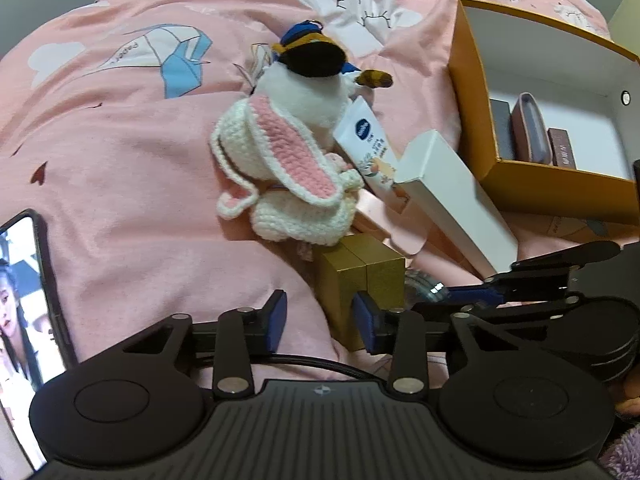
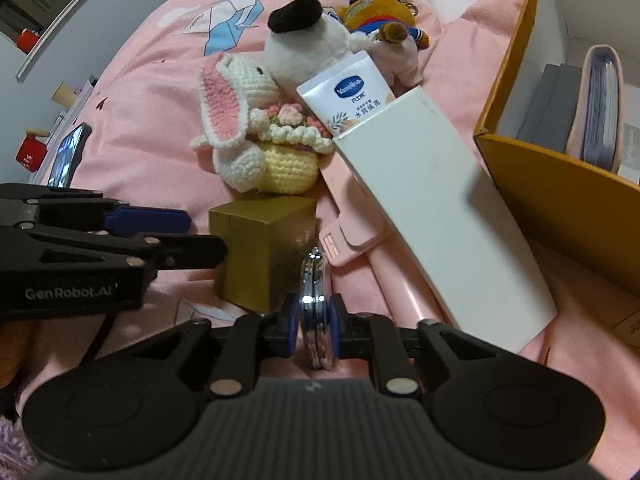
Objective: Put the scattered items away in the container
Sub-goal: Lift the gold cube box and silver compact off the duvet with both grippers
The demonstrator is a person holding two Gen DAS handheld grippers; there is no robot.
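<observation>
A pile of items lies on the pink bedspread: a crochet bunny [image 1: 280, 168] [image 2: 240, 120], a white plush with a black cap [image 1: 312, 80] [image 2: 304, 36], a Vaseline tube [image 1: 372, 148] [image 2: 348, 92], a long white box [image 1: 452, 196] [image 2: 436, 208] and a gold box [image 1: 360, 280] [image 2: 260, 244]. My left gripper [image 1: 320, 320] is open, its right finger beside the gold box. My right gripper [image 2: 314, 320] is shut on a round silver compact mirror [image 2: 314, 296], held on edge. The orange storage box [image 1: 560, 192] [image 2: 560, 184] stands at the right.
The orange box holds a pink pouch [image 1: 530, 128] [image 2: 600, 108] and dark small boxes. A phone [image 1: 24, 320] with a lit screen lies at the left. A pink flat item [image 2: 352, 236] lies under the white box. A small orange plush keychain [image 2: 384, 12] lies behind.
</observation>
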